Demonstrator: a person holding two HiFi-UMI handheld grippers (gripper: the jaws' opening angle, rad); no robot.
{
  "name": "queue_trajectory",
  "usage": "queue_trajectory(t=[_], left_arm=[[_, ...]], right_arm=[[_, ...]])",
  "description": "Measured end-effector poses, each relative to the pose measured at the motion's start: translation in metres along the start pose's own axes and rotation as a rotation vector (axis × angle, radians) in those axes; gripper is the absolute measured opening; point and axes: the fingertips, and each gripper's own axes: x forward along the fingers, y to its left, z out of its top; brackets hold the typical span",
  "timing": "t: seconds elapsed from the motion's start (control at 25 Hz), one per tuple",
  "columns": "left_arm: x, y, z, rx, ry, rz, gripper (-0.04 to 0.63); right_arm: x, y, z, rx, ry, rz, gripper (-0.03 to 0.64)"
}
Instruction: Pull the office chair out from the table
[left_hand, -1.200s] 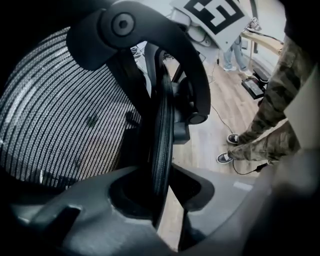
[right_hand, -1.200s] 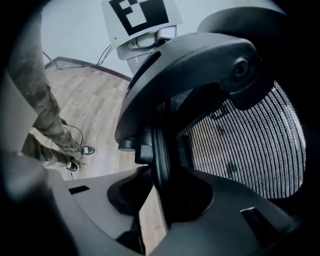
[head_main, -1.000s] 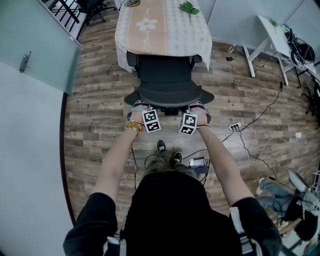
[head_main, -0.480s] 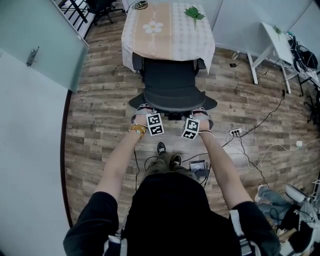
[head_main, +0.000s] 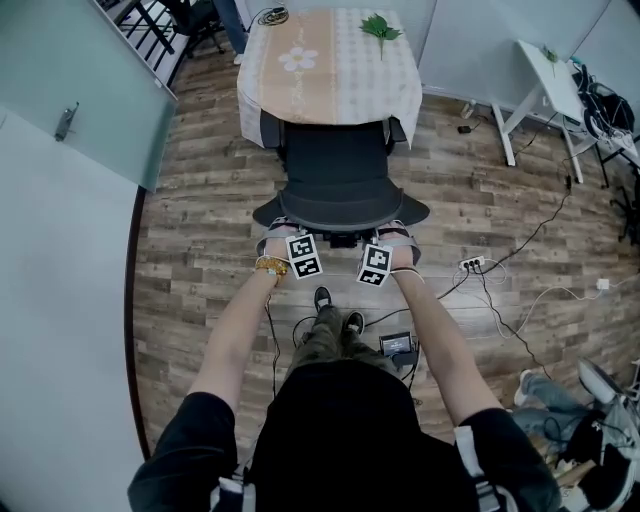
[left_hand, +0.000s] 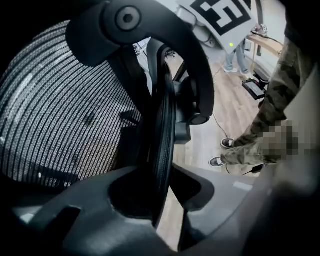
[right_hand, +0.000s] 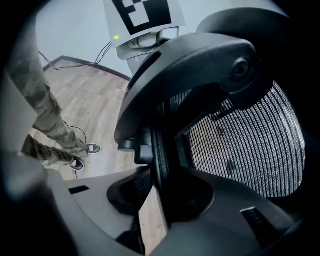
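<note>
A black office chair (head_main: 338, 168) stands with its seat partly under the table (head_main: 330, 70), which has a beige flower-pattern cloth. Its mesh backrest (head_main: 340, 210) faces me. My left gripper (head_main: 283, 224) is shut on the left part of the backrest's top rim (left_hand: 162, 145), which runs between its jaws, beside the mesh (left_hand: 60, 120). My right gripper (head_main: 395, 228) is shut on the right part of the same rim (right_hand: 159, 150), with the mesh (right_hand: 250, 140) to its right. The person's shoes (head_main: 337, 298) stand just behind the chair.
Wood-plank floor all round. A glass partition (head_main: 70, 90) is at the left, and a white side table (head_main: 545, 70) at the back right. A power strip (head_main: 468, 262) and cables lie on the floor to the right. A green leaf (head_main: 380, 25) lies on the table.
Both grippers and the backrest they hold have come a little toward the person's feet. The grip on the rim looks the same.
</note>
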Motion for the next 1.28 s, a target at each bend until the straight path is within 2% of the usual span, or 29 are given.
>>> queue_trajectory(t=[1.28], left_arm=[[-0.022,-0.040,0.005,0.029,-0.015,0.008,0.112]], right_arm=[[-0.031,0.037,0.001,0.035,0.044,-0.018,0.098]])
